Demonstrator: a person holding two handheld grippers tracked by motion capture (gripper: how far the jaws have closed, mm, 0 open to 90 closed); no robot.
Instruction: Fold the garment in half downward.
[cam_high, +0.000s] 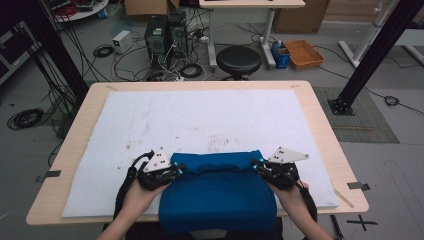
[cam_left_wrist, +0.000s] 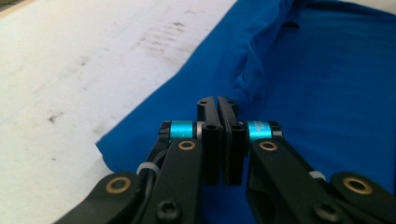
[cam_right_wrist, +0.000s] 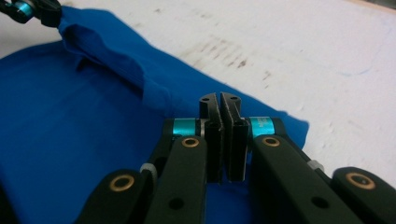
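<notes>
Currently blue cloth (cam_high: 217, 192) is pinched by left gripper (cam_high: 176, 171) and right gripper (cam_high: 256, 165), both clenched; folded edge should be drawn evenly, corners kept level.

Your left tool (cam_left_wrist: 218, 103) has its black jaws pressed together over a blue cloth (cam_left_wrist: 299, 84), whose folded edge runs diagonally across a stained white mat (cam_left_wrist: 84, 70).

You have a light wooden table (cam_high: 320, 130) carrying a white, stained mat (cam_high: 200, 120) that covers most of it; on the mat's near edge lies a folded blue cloth (cam_high: 217, 195).
</notes>
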